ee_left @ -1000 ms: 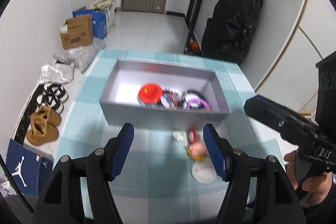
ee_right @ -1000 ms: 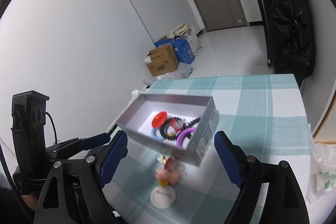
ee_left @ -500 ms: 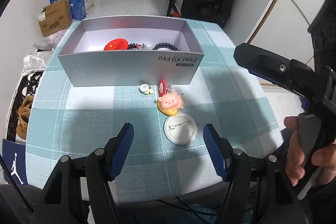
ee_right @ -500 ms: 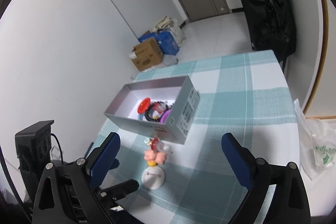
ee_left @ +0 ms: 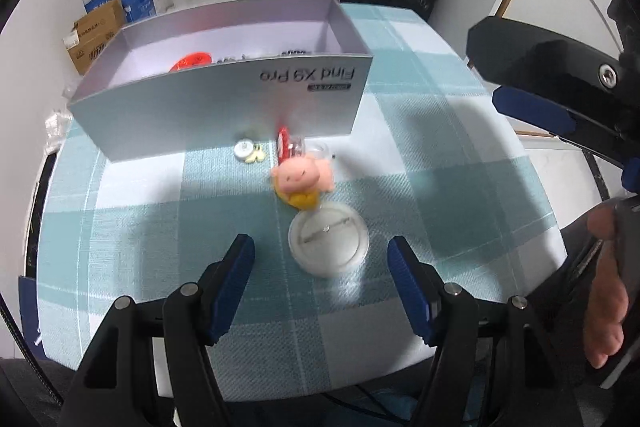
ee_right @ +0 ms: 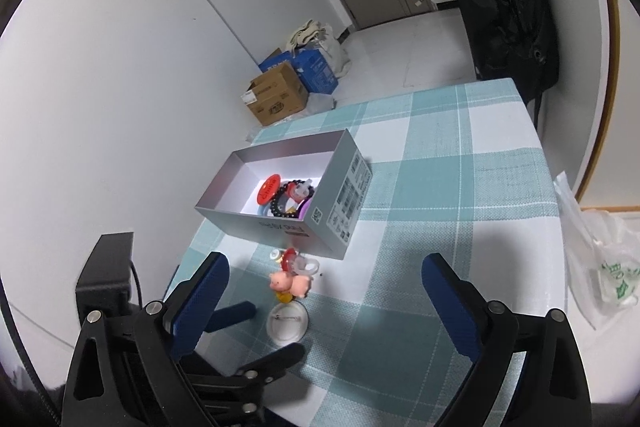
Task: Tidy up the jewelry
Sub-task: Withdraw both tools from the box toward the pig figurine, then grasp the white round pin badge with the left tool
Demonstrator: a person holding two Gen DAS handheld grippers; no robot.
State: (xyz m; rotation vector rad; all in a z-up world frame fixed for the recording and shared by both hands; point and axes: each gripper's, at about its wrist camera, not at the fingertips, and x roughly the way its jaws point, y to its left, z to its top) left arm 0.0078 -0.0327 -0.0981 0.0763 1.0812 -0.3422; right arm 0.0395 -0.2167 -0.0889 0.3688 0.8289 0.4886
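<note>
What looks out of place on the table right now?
Four small pieces lie outside the grey box, beside its near wall: a white pin badge lying pin side up, a pink pig charm, a red-and-clear piece and a tiny white-and-yellow one. Nothing looks spilled or broken.

- The tablecloth (ee_left: 420, 163) is a teal-and-white check with thin pale lines.
- The box (ee_right: 264, 223) is silver-grey outside and pale lilac-white within; one end carries black print.
- In the box: a red disc (ee_right: 270, 185), a black bead bracelet (ee_right: 280, 205), and a purple ring (ee_right: 306, 207).
- The pig figure (ee_left: 305, 175) is pink on a yellow base.
- The round badge (ee_left: 329, 245) is white, its back perhaps translucent; the blur makes it hard to tell.
- The gripper pads (ee_left: 234, 283) are dark blue on black frames.
- The cardboard carton (ee_right: 276, 99) is brown, beside a blue carton (ee_right: 316, 71).
</note>
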